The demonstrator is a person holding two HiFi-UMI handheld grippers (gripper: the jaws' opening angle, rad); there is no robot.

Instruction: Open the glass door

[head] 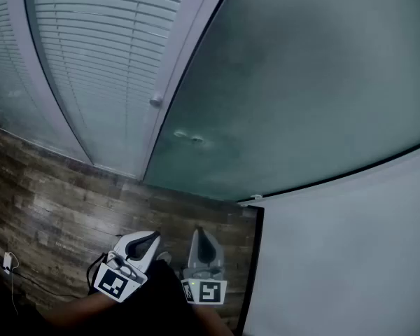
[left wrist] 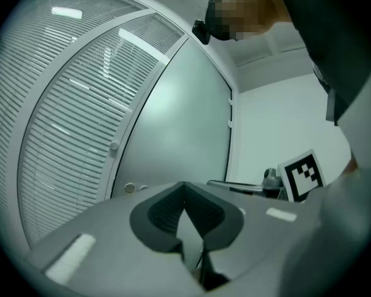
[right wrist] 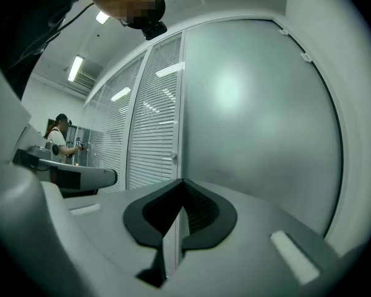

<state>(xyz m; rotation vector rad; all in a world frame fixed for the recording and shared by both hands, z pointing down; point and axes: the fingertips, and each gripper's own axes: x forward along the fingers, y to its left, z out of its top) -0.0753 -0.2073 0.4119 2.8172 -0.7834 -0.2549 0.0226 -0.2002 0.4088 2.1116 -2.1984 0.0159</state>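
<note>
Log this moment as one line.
frosted glass door: closed, untouched | left tongs: shut, empty | right tongs: shut, empty

glass door (head: pixel 301 82) blocking ahead, wall (head: pixel 350 257) right

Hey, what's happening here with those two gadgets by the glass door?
A person stands facing a frosted glass door, holding a gripper in each hand. The left gripper and the right gripper are both shut and empty, held low in front of the person. The door looks closed, and neither gripper touches it.
</note>
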